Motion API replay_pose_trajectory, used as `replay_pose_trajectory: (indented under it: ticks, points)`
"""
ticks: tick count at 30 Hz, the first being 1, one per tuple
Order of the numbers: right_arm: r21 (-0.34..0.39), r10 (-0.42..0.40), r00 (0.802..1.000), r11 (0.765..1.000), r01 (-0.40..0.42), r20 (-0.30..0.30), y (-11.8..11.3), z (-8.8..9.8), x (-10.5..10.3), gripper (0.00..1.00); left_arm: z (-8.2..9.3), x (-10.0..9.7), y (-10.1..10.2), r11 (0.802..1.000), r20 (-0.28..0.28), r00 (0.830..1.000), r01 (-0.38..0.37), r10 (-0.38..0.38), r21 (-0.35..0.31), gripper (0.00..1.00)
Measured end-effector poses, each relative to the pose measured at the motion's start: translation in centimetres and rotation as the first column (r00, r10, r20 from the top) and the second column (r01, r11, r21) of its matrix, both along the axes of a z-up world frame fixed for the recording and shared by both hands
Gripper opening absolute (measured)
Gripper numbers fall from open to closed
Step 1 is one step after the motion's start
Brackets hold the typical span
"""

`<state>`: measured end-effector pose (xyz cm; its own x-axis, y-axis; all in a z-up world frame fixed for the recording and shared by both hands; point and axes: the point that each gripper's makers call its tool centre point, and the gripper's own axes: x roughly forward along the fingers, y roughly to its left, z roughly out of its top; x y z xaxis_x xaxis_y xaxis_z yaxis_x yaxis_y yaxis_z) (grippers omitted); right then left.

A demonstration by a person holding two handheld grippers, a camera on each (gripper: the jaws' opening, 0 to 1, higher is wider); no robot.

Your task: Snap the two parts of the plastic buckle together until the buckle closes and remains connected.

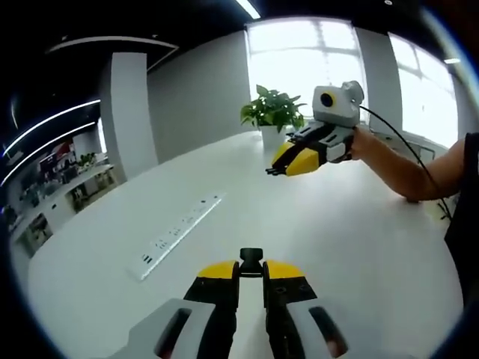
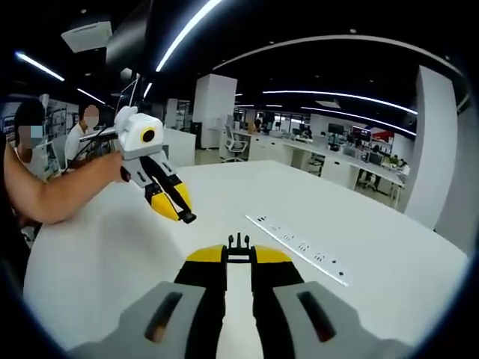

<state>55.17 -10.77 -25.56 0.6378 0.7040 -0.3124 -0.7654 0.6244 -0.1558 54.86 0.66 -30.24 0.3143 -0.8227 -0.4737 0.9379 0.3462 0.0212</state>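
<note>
In the left gripper view my left gripper (image 1: 251, 271) is shut on a small black buckle part (image 1: 251, 259) that sticks up between its yellow-tipped jaws. Further off at the upper right, the right gripper (image 1: 278, 169) hovers above the white table (image 1: 359, 247), held by a hand, with a dark piece at its tip. In the right gripper view my right gripper (image 2: 238, 256) is shut on the pronged black buckle part (image 2: 238, 243). The left gripper (image 2: 183, 213) hangs to the upper left with a black piece at its tip. The two parts are apart.
A long white power strip (image 1: 176, 235) (image 2: 299, 250) lies flat on the table. A potted plant (image 1: 273, 112) stands at the table's far end by the windows. A person's bare forearm (image 2: 67, 187) reaches in from the left. Office desks fill the background.
</note>
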Motion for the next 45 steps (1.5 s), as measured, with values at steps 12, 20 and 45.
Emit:
replay_pose_trajectory:
  ticks: [12, 20, 45]
  points:
    - [0.002, -0.004, 1.000, 1.000, 0.004, -0.002, 0.1, -0.1, -1.3, 0.10, -0.8, -1.1, 0.6, 1.000, -0.006, 1.000, -0.006, 0.006, 0.016, 0.10]
    - [-0.005, -0.001, 1.000, 1.000, 0.001, -0.008, 0.5, -0.7, -2.1, 0.10, -0.8, -1.8, 0.7, 1.000, -0.007, 1.000, -0.008, 0.008, 0.009, 0.10]
    - [0.015, -0.018, 1.000, 1.000, 0.019, -0.020, 0.5, -2.0, -4.3, 0.10, -1.7, -4.6, 1.2, 1.000, -0.013, 1.000, -0.012, 0.012, 0.003, 0.10]
